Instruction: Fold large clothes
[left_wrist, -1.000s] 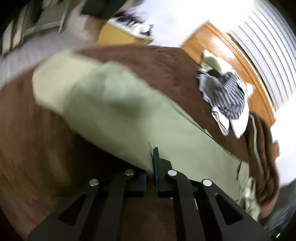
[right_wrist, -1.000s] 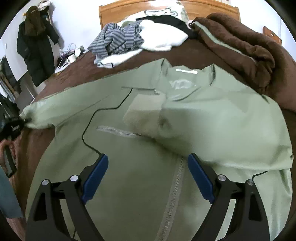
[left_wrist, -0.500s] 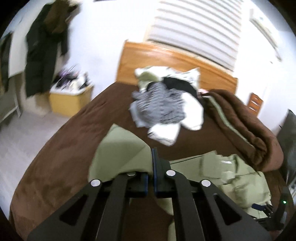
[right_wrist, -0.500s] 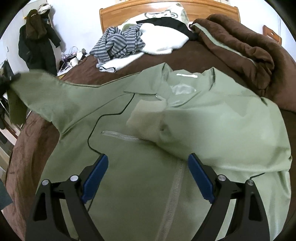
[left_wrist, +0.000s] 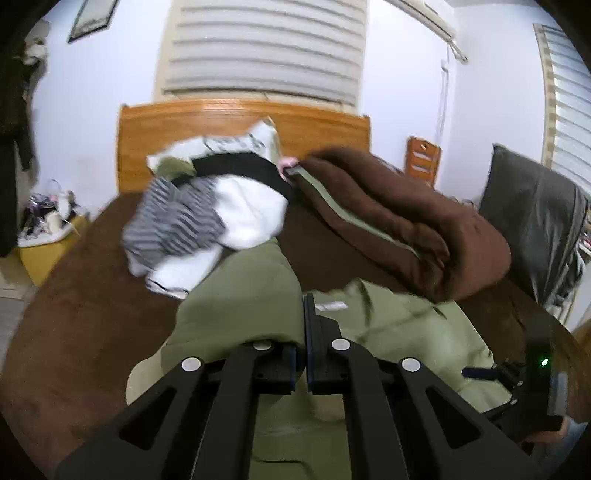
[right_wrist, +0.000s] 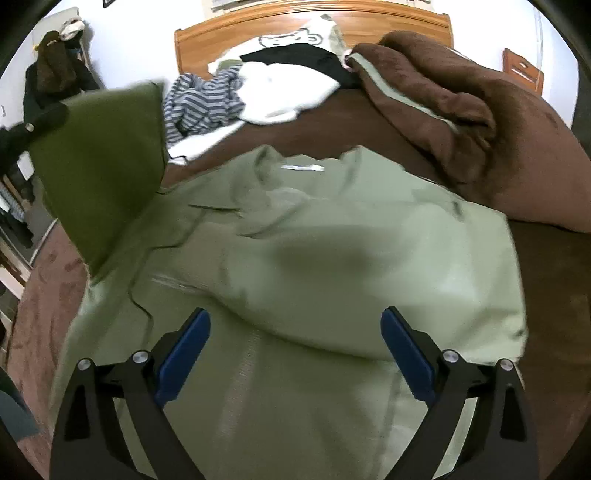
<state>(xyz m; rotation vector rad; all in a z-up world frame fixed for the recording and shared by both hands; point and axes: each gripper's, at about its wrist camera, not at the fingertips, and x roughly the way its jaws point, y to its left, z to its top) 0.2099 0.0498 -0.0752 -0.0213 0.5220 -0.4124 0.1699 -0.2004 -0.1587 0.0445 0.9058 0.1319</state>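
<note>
A large pale green jacket (right_wrist: 332, 266) lies spread on the brown bed (right_wrist: 37, 295), collar toward the headboard. My left gripper (left_wrist: 306, 317) is shut on the jacket's left sleeve (left_wrist: 243, 295) and holds it lifted above the bed. In the right wrist view that sleeve (right_wrist: 107, 170) hangs raised at the left, with the left gripper (right_wrist: 29, 129) at its end. My right gripper (right_wrist: 295, 347) is open and empty, low over the jacket's front near the zipper.
A pile of striped, white and black clothes (left_wrist: 207, 221) lies near the wooden headboard (left_wrist: 243, 122). A rolled brown blanket (left_wrist: 399, 218) lies along the right side. A yellow nightstand (left_wrist: 40, 251) stands to the left of the bed.
My left gripper has lifted the sleeve off the bed and carried it up and rightward over the jacket body. My right gripper has stayed open over the jacket front.
</note>
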